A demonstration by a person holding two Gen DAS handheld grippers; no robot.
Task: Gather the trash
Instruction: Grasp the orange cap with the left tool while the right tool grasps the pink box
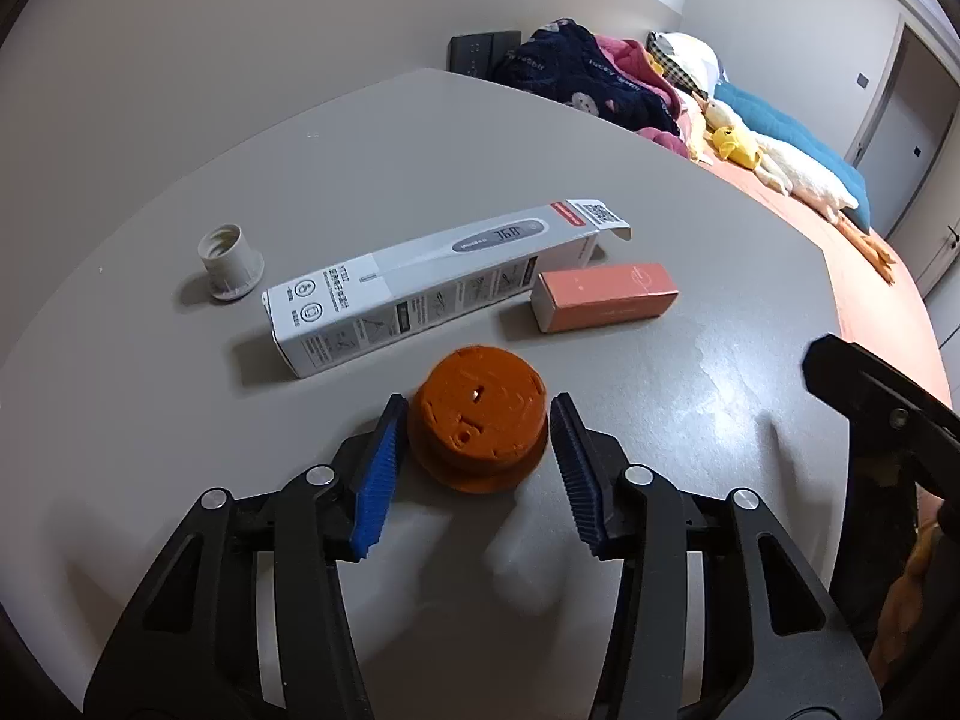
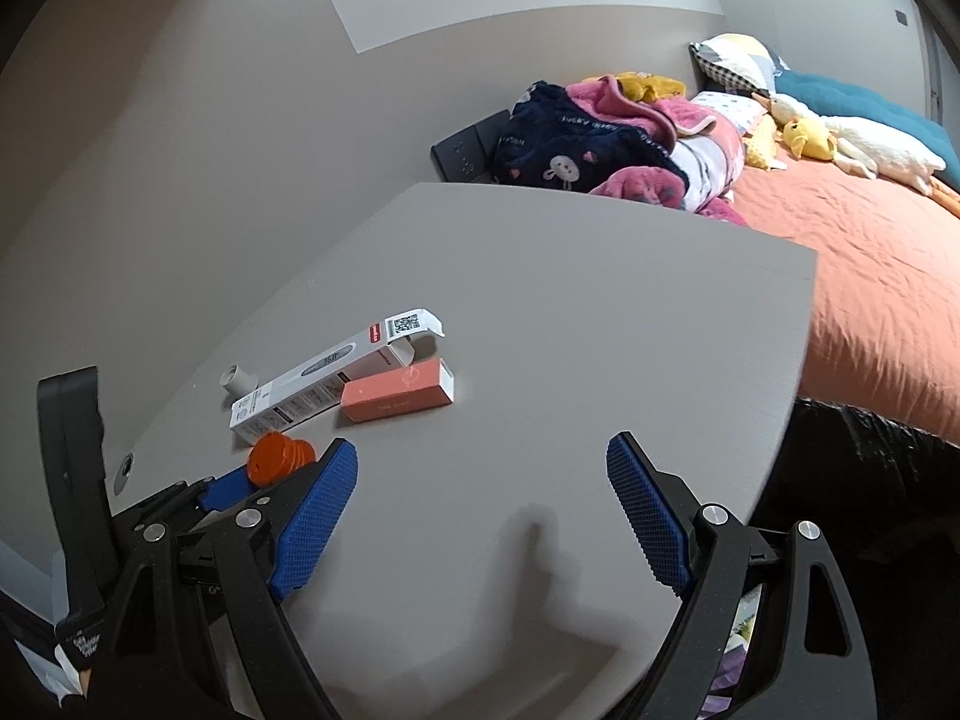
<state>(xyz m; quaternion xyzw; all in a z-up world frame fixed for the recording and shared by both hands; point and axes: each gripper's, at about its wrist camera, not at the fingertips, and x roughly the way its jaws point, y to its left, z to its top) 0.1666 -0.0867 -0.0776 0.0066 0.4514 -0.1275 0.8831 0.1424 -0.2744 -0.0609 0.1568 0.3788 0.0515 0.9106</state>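
Observation:
An orange round plastic cap (image 1: 479,423) sits on the grey table (image 1: 600,180). My left gripper (image 1: 477,414) is open with its blue fingers on either side of the cap, close to touching. Beyond it lie a long white thermometer box (image 1: 432,285) with an open flap, a small pink box (image 1: 606,296) and a white lamp socket (image 1: 230,261). My right gripper (image 2: 480,468) is open and empty above the table's near part; in its view the orange cap (image 2: 279,459), white box (image 2: 336,375) and pink box (image 2: 399,399) lie to the left.
A bed with an orange sheet (image 2: 870,276), piled clothes (image 2: 600,144) and plush toys (image 2: 840,141) stands right of the table. A black bag (image 2: 870,480) shows below the table's right edge. The wall is behind the table.

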